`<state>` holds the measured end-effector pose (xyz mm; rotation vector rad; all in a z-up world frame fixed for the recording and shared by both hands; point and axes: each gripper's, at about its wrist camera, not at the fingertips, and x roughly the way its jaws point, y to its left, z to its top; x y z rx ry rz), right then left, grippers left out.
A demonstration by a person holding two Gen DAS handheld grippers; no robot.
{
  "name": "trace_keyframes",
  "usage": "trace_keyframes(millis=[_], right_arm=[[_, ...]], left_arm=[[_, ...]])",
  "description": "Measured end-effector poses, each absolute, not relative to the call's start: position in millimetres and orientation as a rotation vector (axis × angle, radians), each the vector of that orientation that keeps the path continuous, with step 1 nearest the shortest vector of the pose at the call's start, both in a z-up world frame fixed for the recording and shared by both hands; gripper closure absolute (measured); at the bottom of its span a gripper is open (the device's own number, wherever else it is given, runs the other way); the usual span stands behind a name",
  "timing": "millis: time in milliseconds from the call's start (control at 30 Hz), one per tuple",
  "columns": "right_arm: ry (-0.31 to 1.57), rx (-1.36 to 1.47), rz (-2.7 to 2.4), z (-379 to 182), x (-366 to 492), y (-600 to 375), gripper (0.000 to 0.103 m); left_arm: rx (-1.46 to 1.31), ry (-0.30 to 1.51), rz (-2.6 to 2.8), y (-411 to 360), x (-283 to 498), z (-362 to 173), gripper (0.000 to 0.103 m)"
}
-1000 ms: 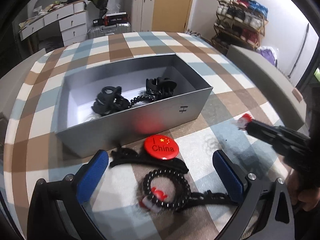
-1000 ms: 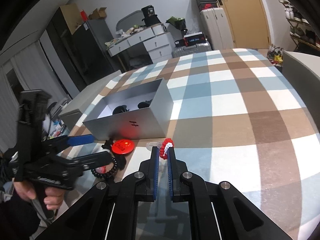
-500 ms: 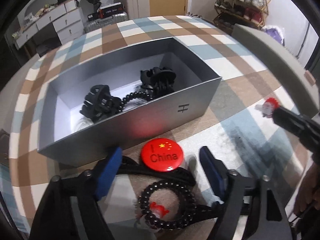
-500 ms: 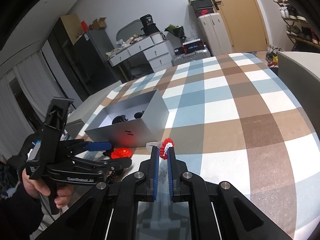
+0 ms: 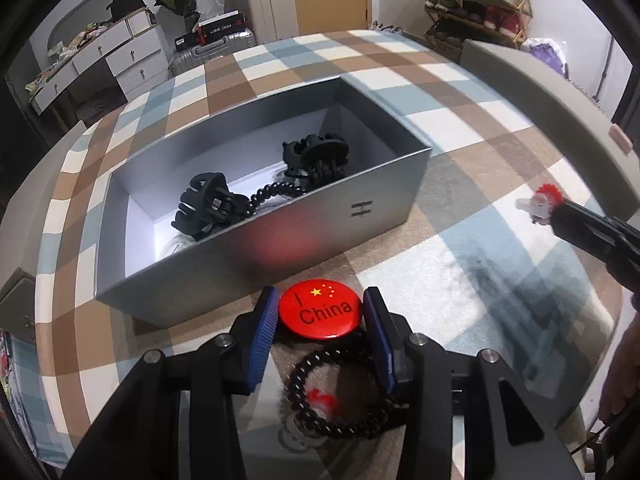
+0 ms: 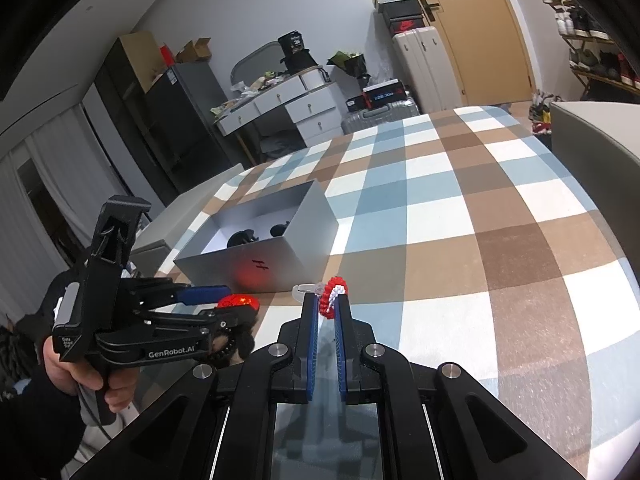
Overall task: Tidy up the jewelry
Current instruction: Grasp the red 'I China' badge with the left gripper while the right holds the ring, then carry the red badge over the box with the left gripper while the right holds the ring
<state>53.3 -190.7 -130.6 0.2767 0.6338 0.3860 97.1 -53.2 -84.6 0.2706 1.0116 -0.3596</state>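
Standing by the checked tablecloth (image 5: 460, 128), I took in the scene from the left. A person's hand (image 6: 80, 372) gripped the handle of the left gripper (image 5: 320, 312), which was tipped steeply down at the near edge of the table. Its jaws had just been closing – the two blue pads (image 5: 262, 336) now sat at either rim of the red "I China" badge (image 5: 318, 314), touching it or all but touching it; I could not tell whether they were pressing on it. The badge lay on the cloth just in front of the near wall of the grey box (image 5: 360, 216). Nearer than the badge, between the gripper's fingers, lay a black coiled hair tie (image 5: 340, 428) with a small red and white charm beside it.

The open box held two black claw clips (image 5: 208, 204) and another black coil linking them – all on its white floor.

Further right, the right gripper (image 6: 328, 312) was held above the cloth, apart from the box. Its jaws were narrow, pinched on a small red and white hair ornament (image 6: 332, 294) with a clear loop sticking out to its left.
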Motion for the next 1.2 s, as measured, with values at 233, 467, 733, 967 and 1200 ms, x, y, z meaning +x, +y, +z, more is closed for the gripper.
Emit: trace_keyframes(millis=[233, 467, 733, 967, 1200], right_arm=[[0.619, 0.27, 0.407, -122.3, 49.1, -186.2, 0.096], [0.607, 0.295, 0.44, -107.9, 50.4, -178.3, 0.096], [0.559, 0.22, 0.494, -73.9, 64.9, -155.2, 0.096], [0.536, 0.172, 0.568, -45.5, 102.2, -128.8, 0.096], [0.563, 0.153, 0.606, -49.8, 135.7, -107.1, 0.096]], left_arm=[[0.215, 0.933, -0.374, -45.0, 77.0, -61.6, 0.066], [0.13, 0.817, -0.332, -21.6, 63.4, -33.1, 0.066], [0.03, 0.662, -0.223, 13.5, 71.0, -4.1, 0.066], [-0.042, 0.626, -0.221, 28.9, 93.4, -0.5, 0.066], [-0.109, 0.626, -0.201, 40.6, 110.4, -11.6, 0.066]])
